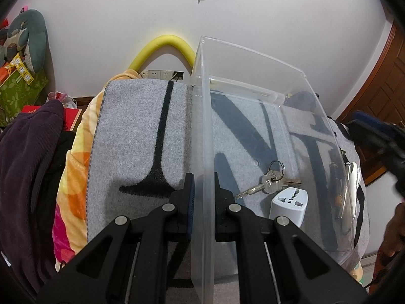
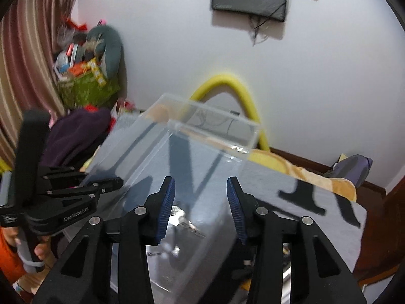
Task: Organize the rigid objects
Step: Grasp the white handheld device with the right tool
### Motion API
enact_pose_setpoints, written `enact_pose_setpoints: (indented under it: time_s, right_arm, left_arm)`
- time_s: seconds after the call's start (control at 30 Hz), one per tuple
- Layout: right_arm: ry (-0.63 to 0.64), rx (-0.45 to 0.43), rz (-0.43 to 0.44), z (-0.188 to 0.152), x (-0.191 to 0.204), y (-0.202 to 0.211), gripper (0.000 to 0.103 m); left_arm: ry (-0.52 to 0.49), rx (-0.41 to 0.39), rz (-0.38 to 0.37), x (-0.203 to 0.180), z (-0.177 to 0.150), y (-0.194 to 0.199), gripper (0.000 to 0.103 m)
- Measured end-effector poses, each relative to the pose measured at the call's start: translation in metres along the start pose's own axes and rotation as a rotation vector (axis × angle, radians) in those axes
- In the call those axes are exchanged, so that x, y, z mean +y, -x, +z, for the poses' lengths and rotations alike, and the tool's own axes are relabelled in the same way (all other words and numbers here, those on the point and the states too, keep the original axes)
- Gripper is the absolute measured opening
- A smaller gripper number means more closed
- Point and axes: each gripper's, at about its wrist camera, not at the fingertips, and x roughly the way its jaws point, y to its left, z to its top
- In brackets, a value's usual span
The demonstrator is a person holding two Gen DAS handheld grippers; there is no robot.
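Observation:
A clear plastic box (image 1: 253, 53) lies on a grey blanket with black letters (image 1: 131, 136). Inside it are a bunch of keys (image 1: 270, 182) and a white travel adapter (image 1: 288, 202). My left gripper (image 1: 202, 177) is shut on the box's left wall, one finger on each side. In the right wrist view the left gripper (image 2: 114, 181) clamps that same wall of the box (image 2: 202, 116). My right gripper (image 2: 200, 181) hovers open above the box, its pads apart and nothing between them; the blurred keys (image 2: 182, 219) show below. The right gripper (image 1: 377, 136) also appears blurred at the right edge.
A white-handled item (image 1: 354, 177) and a dark slim object (image 1: 335, 185) lie by the box's right wall; which side of it I cannot tell. A yellow foam tube (image 1: 164, 43) arches against the wall, a purple garment (image 1: 30, 152) lies left, a green bag (image 2: 86, 88) stands beyond.

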Motion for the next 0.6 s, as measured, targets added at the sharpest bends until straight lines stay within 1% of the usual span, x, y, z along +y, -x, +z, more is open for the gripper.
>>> enact_pose_setpoints:
  time_s: [0.07,0.13,0.2,0.27,0.43,0.53,0.6]
  right_arm:
    - [-0.026,-0.03,-0.023,-0.004,-0.012,0.015,0.04]
    - [-0.055,-0.055,-0.055,-0.01,-0.028,0.029,0.044]
    - [-0.071,-0.07,-0.089,-0.016,-0.04,0.038,0.047]
    - [-0.087,-0.072,-0.131,-0.026,-0.052,0.046,0.047]
    - [-0.17,-0.013,-0.194,-0.063,-0.086,0.048,0.047]
    - [-0.243,0.034,-0.197,-0.086,-0.106,0.042,0.048]
    - [-0.266,0.066,-0.197,-0.099,-0.113,0.035,0.048]
  left_arm:
    - [-0.002,0.001,0.001,0.0,0.0,0.0,0.01]
    - [-0.003,0.001,0.002,0.001,0.0,0.0,0.01]
    - [-0.004,0.001,0.002,0.001,-0.001,0.0,0.01]
    - [-0.003,0.001,0.002,0.001,-0.001,0.0,0.01]
    - [-0.005,0.001,0.003,0.001,-0.001,0.0,0.01]
    - [-0.005,0.001,0.004,0.002,-0.001,0.001,0.01]
    - [-0.005,0.003,0.006,0.003,-0.002,0.0,0.01]
